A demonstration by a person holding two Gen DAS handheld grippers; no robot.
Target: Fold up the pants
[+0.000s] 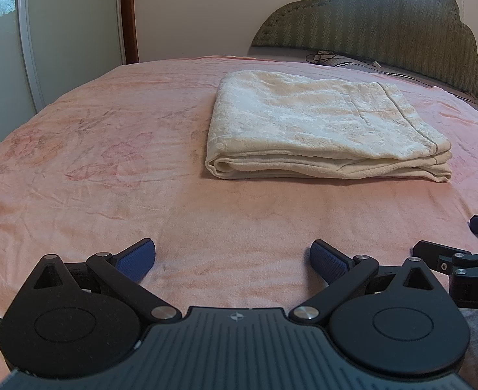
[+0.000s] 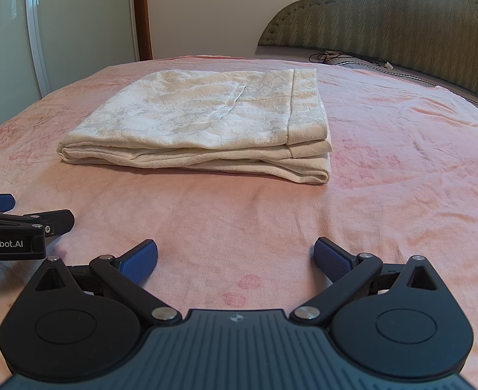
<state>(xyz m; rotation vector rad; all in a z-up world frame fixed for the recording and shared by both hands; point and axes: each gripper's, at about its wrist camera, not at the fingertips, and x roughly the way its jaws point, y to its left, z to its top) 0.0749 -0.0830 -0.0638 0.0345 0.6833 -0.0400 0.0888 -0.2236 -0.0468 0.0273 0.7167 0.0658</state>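
Both the left gripper [image 1: 233, 260] and right gripper [image 2: 235, 260] hover level, jaws apart, near the folded pants [image 2: 203, 126] on the bed [image 2: 401, 162]; "enRobot.AI" reads on the left one.

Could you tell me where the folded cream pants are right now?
The folded cream pants lie on the pink bedsheet, ahead of both open grippers, left-centre in the right wrist view.

One folded cream textured-fabric pants bundle [image 1: 323, 126], one pink floral-print bed [image 1: 109, 162], one green quilted scalloped headboard [image 1: 385, 22], and two black grippers with blue-padded jaws: left [image 1: 233, 260], right [image 2: 235, 260].
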